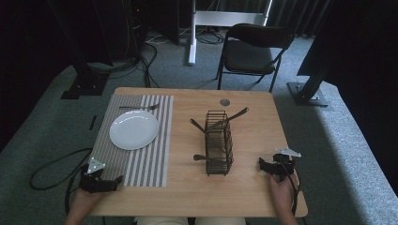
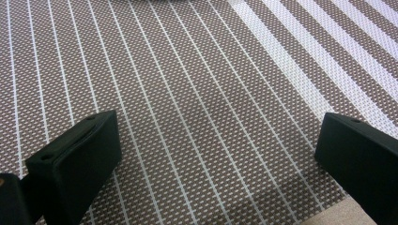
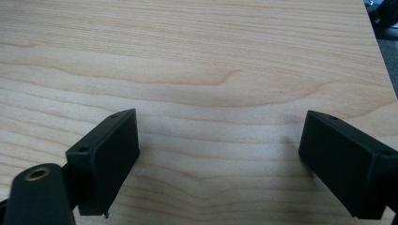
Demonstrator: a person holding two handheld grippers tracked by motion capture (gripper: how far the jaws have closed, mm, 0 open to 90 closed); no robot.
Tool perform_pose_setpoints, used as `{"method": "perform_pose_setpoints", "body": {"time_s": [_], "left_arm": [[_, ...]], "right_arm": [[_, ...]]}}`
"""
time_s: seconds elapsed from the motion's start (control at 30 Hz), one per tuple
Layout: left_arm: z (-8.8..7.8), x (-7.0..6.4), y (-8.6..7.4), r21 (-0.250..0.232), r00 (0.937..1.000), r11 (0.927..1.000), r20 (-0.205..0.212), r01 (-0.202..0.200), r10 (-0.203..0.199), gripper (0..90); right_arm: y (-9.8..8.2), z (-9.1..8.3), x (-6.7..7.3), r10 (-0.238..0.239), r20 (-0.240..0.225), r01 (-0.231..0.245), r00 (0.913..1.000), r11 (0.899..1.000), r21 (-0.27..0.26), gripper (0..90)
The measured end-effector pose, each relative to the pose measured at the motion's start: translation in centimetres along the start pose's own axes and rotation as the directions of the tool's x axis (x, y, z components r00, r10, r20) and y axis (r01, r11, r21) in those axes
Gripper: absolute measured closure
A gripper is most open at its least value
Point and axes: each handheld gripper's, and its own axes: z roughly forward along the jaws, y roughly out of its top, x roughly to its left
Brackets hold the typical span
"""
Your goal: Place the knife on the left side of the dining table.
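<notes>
A white plate (image 1: 133, 129) lies on a grey striped placemat (image 1: 145, 159) at the table's left, with a fork (image 1: 139, 108) beyond it on the mat. A black wire basket (image 1: 219, 142) stands mid-table holding several dark-handled utensils (image 1: 229, 117). My left gripper (image 1: 112, 183) rests at the mat's near left corner, jaws wide apart over the woven placemat (image 2: 202, 108), nothing between them. My right gripper (image 1: 263, 165) sits near the front right edge, jaws apart over bare wood (image 3: 216, 70), holding nothing.
The wooden table (image 1: 253, 187) has a small round grommet (image 1: 225, 102) near its far edge. A black folding chair (image 1: 253, 51) stands behind the table on grey carpet. Cables (image 1: 51, 168) trail over the floor at left.
</notes>
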Motion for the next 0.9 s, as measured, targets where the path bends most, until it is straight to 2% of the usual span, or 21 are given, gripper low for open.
{"method": "perform_pose_setpoints", "body": {"time_s": [0.57, 0.7, 0.77, 0.9], "left_arm": [[-0.02, 0.00, -0.01, -0.001, 1.0000, 1.0000, 0.001, -0.003, 0.003, 1.0], [-0.17, 0.02, -0.04, -0.004, 0.9998, 0.9998, 0.009, -0.018, 0.018, 3.2], [-0.28, 0.01, -0.09, -0.005, 0.9998, 0.9999, -0.007, -0.016, 0.016, 3.2], [-0.42, 0.04, -0.09, -0.002, 0.9999, 1.0000, 0.010, -0.004, 0.004, 3.6]], "right_arm": [[0.01, 0.02, 0.00, -0.001, -0.001, 0.001, 1.0000, 1.000, -0.001, 11.5], [0.01, 0.02, 0.00, -0.001, -0.001, 0.001, 1.0000, 1.000, -0.001, 11.6], [0.01, 0.02, 0.00, -0.001, -0.001, 0.001, 1.0000, 1.000, 0.000, 11.6], [0.01, 0.02, 0.00, -0.001, -0.001, 0.001, 1.0000, 1.000, -0.001, 11.6]]}}
